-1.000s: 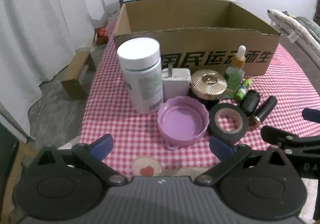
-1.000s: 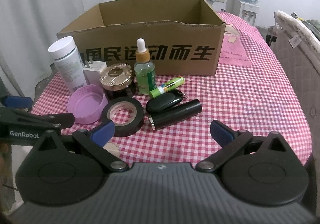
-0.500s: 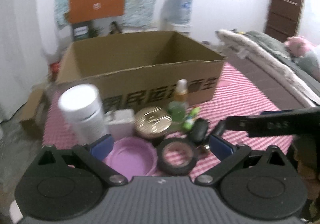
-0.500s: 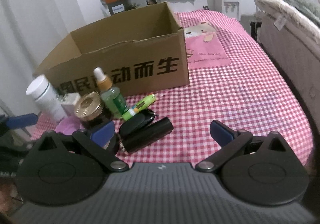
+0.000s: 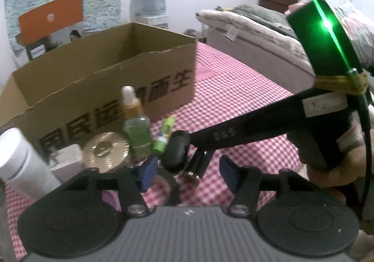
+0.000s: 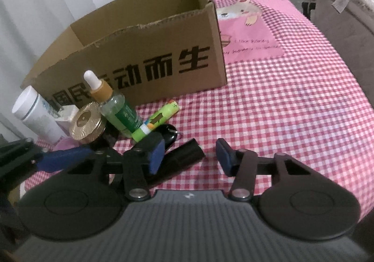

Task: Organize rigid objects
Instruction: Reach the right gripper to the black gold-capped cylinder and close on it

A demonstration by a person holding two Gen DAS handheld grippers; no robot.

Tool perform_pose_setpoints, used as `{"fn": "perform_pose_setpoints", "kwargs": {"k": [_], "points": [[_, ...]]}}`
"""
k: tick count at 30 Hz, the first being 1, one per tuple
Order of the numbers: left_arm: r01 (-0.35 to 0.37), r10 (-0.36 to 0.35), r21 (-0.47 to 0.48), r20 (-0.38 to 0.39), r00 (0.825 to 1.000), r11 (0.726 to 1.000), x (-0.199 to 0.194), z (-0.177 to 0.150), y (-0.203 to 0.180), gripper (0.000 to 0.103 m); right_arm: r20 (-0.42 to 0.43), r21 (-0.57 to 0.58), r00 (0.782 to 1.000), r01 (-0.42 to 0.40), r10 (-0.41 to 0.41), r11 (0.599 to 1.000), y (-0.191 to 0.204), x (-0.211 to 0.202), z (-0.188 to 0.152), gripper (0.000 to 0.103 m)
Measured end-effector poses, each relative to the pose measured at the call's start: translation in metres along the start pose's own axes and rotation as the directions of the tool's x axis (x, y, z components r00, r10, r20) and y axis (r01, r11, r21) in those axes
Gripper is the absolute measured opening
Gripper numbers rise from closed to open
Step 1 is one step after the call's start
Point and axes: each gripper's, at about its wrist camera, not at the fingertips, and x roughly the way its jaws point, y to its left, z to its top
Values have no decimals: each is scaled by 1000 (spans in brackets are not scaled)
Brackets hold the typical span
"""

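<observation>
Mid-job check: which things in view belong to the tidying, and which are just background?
Job:
open cardboard box
white plastic bottle
green dropper bottle
gold-lidded round jar
green lip-balm tube
black cylinder
black key fob

Background:
pink checked tablecloth
grey padded bed edge
orange box

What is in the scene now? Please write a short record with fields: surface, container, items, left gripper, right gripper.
surface: checked tablecloth
container: open cardboard box
items: dropper bottle, gold lid, green tube, white bottle, black cylinder
left gripper: jaws closing, pads not pressing on anything
right gripper: jaws closing, black cylinder between them, not yet pressed
</observation>
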Motion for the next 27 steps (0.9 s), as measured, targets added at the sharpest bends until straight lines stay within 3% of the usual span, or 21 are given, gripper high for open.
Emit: {"fn": "perform_pose_setpoints", "kwargs": {"k": [2,4,13,18,22,27], "points": [[13,-13,16,-13,1000,1000,7,1,-4,53,-12,-9,1000,2,-2,1000,-1,3,-1,32],[23,-22,31,-29,999,999,14,3,-8,47,-15,-12,1000,0,0,1000,-5,2,-2,27],[67,-57,111,-90,994,992,40,6,-36,45,10,50,999,-54,53,997,-27,-3,-2,26],[51,-38,101,-128,991,994,52,5,-38,24,30,108,994,-109,106,988,-40,-9,-1,27],[46,-34,88,-130,991,995,51,5,-37,23,50,165,990,-142,136,976,-53,-26,3,27],[47,-35,87,-137,990,995,54,9,-38,23,-13,227,979,-197,205,954,-53,-26,-2,27]]}}
